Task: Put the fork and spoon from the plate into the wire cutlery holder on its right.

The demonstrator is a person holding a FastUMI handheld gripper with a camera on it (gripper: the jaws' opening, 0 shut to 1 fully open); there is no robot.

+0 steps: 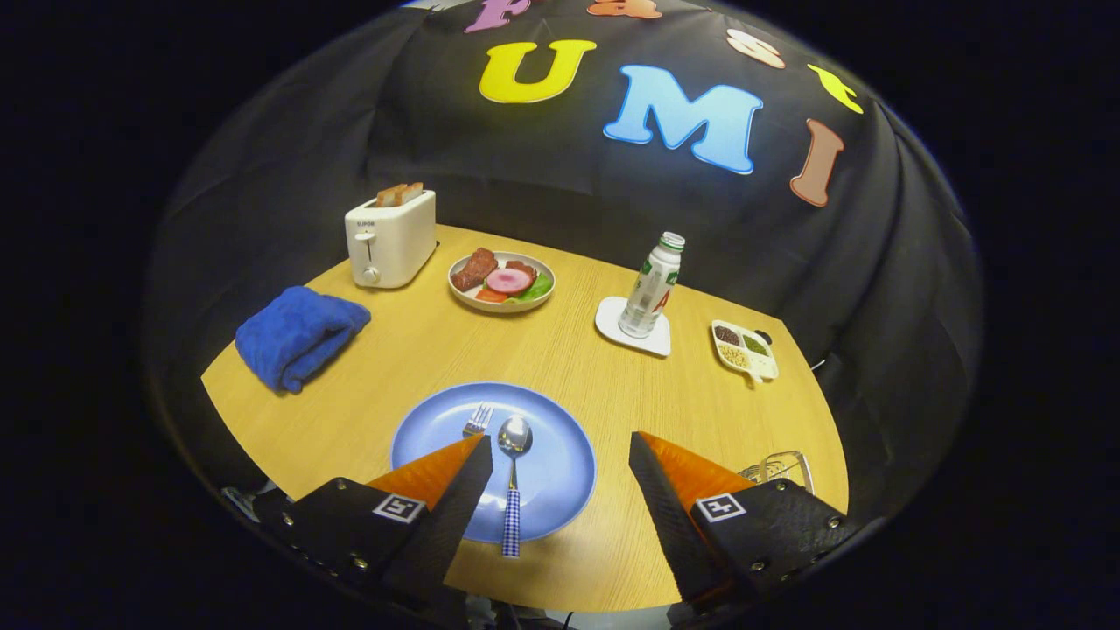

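A blue plate (pixel 560 472) lies on the wooden table just ahead of my fingers. On it rest a spoon (pixel 514 477) with a checked handle and a fork (pixel 478 421) whose tines show past my left finger; the fork's handle is hidden behind that finger. The wire cutlery holder (pixel 781 466) stands to the plate's right, partly hidden behind my right finger. My gripper (pixel 560 446) hovers above the near side of the plate, open, with the spoon lying between the fingers but below them and untouched.
Beyond the plate stand a white toaster (pixel 390 238) with bread, a folded blue towel (pixel 297 335), a dish of food (pixel 502 280), a bottle (pixel 651 287) on a white coaster, and a small divided tray (pixel 744 349) of grains.
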